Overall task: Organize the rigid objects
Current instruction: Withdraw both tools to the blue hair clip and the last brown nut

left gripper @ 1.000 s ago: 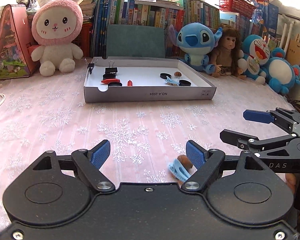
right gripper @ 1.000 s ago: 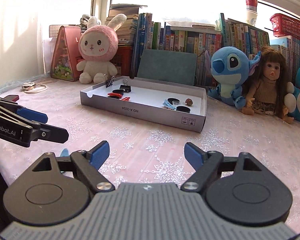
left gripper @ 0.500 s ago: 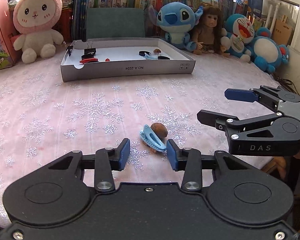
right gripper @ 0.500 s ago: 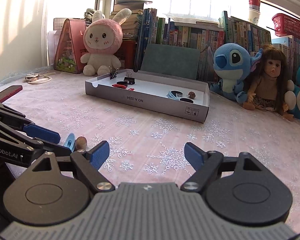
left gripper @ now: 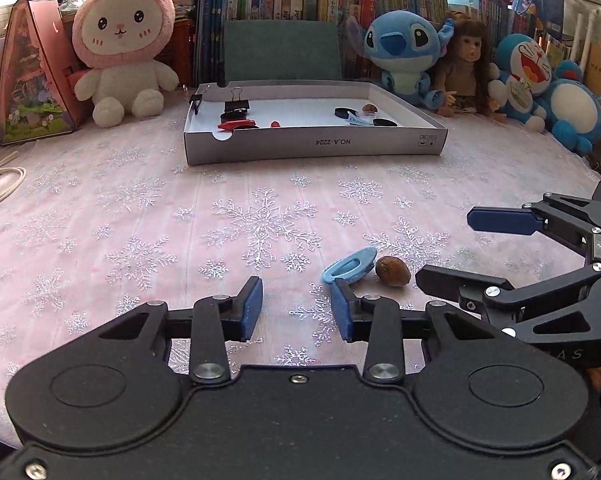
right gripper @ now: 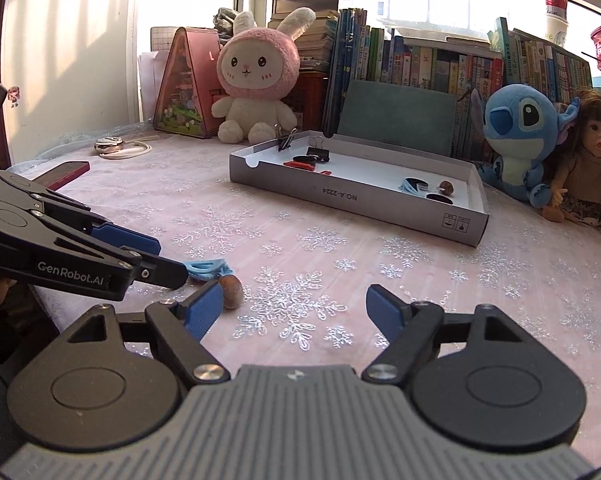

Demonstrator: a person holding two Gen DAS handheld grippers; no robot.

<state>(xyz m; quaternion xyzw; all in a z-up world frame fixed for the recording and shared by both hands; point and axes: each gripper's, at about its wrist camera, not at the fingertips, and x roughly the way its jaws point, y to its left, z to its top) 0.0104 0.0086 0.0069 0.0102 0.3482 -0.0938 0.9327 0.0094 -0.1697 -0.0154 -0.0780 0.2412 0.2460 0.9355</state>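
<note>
Left wrist view: the left gripper (left gripper: 296, 304) hangs low over the pink snowflake tablecloth (left gripper: 140, 208), its blue-padded fingers apart with nothing between them. The light blue clip (left gripper: 350, 269) lies on the cloth just past the right-hand fingertip, at about one o'clock from the gap, and a brown nut (left gripper: 392, 272) sits just beside the clip, at its three o'clock; whether the two touch is hard to tell. The right gripper (left gripper: 444, 250) reaches in from three o'clock, fingers wide apart and empty, its lower finger close to the nut. Far off at twelve o'clock stands the grey box (left gripper: 316, 146), already holding binder clips, dark discs, red pieces, another blue clip and another nut.

From the right wrist, the right gripper (right gripper: 294, 304) shows its left pad nearly against the nut (right gripper: 231, 286), with the clip (right gripper: 206, 269) beyond it at eleven o'clock, partly behind the left gripper's finger.

The risks, as I judge them: the clip is off-centre to the left gripper, so closing now would catch only its edge and flick it away. The nut is round and may roll if either finger nudges it. Both grippers crowd the same small spot, so their fingers could collide or knock the neighbouring piece aside.
</note>
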